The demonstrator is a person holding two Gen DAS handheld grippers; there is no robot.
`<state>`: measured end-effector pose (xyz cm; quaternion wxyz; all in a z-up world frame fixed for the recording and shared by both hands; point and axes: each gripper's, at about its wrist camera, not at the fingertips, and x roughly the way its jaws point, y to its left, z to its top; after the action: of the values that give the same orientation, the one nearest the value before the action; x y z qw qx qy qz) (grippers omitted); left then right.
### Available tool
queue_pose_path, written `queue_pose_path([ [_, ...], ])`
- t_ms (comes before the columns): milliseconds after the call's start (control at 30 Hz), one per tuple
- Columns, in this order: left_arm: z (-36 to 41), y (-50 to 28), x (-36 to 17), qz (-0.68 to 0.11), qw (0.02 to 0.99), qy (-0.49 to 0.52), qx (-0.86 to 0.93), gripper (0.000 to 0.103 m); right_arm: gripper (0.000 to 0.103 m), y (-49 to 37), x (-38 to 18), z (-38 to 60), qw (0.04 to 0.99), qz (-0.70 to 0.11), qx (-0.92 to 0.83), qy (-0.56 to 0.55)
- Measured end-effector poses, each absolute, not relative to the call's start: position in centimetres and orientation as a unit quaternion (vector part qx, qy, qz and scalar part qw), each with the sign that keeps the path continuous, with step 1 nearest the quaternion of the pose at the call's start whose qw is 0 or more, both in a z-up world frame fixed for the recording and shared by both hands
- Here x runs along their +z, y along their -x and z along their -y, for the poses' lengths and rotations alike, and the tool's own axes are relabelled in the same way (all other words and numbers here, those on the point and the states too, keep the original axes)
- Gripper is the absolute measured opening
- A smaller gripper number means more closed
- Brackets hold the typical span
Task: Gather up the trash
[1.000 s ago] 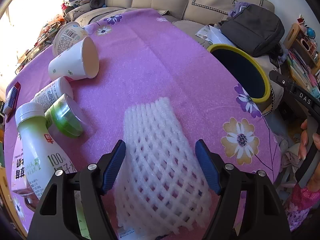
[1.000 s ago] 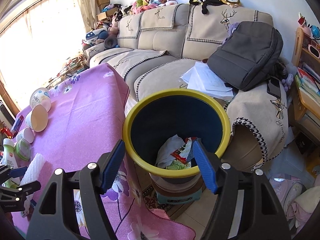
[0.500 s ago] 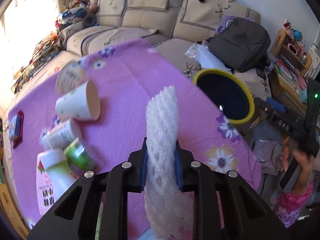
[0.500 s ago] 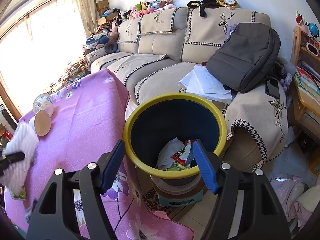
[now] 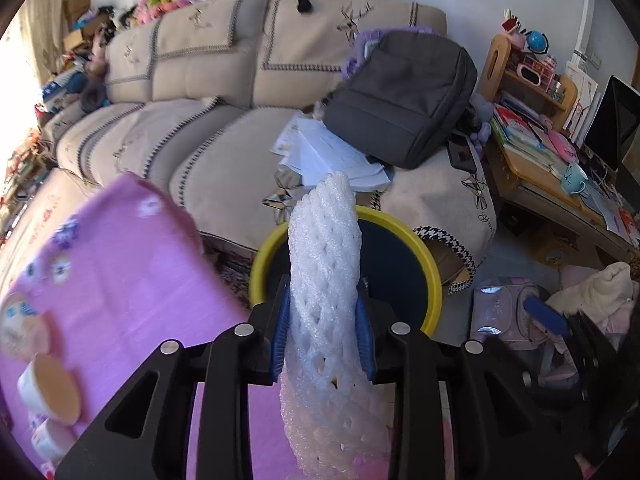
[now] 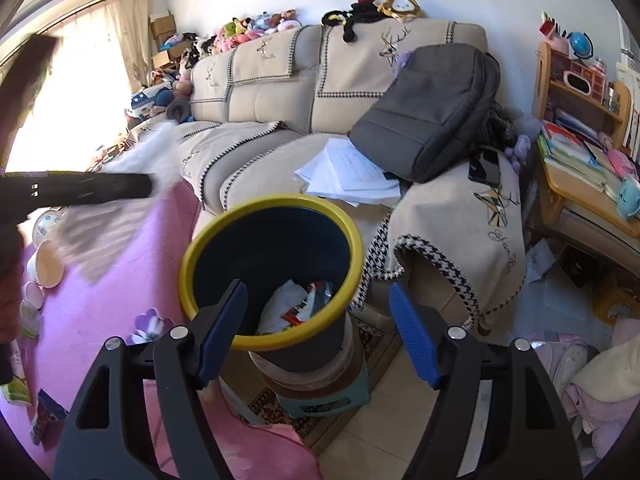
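Note:
My left gripper (image 5: 323, 300) is shut on a white foam fruit net (image 5: 324, 240), squeezed between the blue pads; the jaws are opening slightly. The net hangs in front of the yellow-rimmed dark bin (image 5: 435, 280), beside the pink table's edge. In the right wrist view the same bin (image 6: 276, 202) holds wrappers and crumpled paper (image 6: 296, 308). My right gripper (image 6: 316, 300) hovers over the bin's near rim, its jaws opening wider with nothing between them. The left gripper (image 6: 80, 190) and net (image 6: 116, 220) show as a blur at the left.
Paper cups (image 5: 52, 392) and small pots lie on the pink flowered tablecloth (image 5: 120, 280). A beige sofa (image 6: 280, 92) with a grey backpack (image 6: 432, 112) and loose papers (image 6: 348, 172) stands behind the bin. The bin sits on a stool (image 6: 320, 400).
The left gripper shut on the foam net, lifted it off the table and swung it right, toward the bin. The right gripper drifted slightly nearer the bin.

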<state>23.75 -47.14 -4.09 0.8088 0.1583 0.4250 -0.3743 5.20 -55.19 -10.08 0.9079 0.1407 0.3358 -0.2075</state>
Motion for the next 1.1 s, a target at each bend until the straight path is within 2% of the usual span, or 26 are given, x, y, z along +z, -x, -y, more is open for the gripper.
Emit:
queue_pose_path([
  [233, 54.4, -27.0, -10.0, -0.453, 0.789, -0.185, -0.372, 0.032, 0.071, -4.6, -11.4, 56.8, 0.898, -0.349, -0.219, -0.155],
  [267, 55.1, -27.4, -10.7, -0.461, 0.786, -0.183, -0.37, 0.042, 0.071, -4.5, -11.6, 56.9, 0.897, -0.351, -0.219, -0.157],
  [300, 55.5, -27.7, -11.3, -0.465, 0.785, -0.182, -0.367, 0.058, 0.071, -4.4, -11.7, 56.9, 0.896, -0.352, -0.22, -0.158],
  [333, 55.7, -28.0, -11.7, -0.466, 0.787, -0.183, -0.361, 0.066, 0.071, -4.4, -11.8, 57.0, 0.895, -0.353, -0.22, -0.159],
  [367, 56.1, -28.3, -11.9, -0.462, 0.791, -0.187, -0.354, 0.078, 0.072, -4.4, -11.9, 57.0, 0.895, -0.354, -0.221, -0.159],
  [400, 56.1, -28.4, -12.3, -0.46, 0.794, -0.191, -0.349, 0.085, 0.072, -4.4, -11.9, 57.1, 0.894, -0.355, -0.222, -0.159],
  [567, 54.8, -28.7, -12.0, -0.47, 0.791, -0.181, -0.348, 0.085, 0.072, -4.3, -12.2, 56.9, 0.893, -0.359, -0.219, -0.159],
  [767, 49.3, -25.5, -5.8, -0.439, 0.808, -0.14, -0.367, 0.085, 0.072, -4.1, -12.1, 55.2, 0.899, -0.362, -0.193, -0.155],
  [933, 40.3, -21.2, 0.6, -0.385, 0.847, -0.093, -0.356, 0.089, 0.072, -4.7, -11.4, 50.9, 0.912, -0.368, -0.138, -0.121],
  [1100, 29.1, -17.7, 3.8, -0.348, 0.885, -0.05, -0.304, 0.091, 0.072, -5.6, -10.5, 45.9, 0.922, -0.369, -0.082, -0.086],
])
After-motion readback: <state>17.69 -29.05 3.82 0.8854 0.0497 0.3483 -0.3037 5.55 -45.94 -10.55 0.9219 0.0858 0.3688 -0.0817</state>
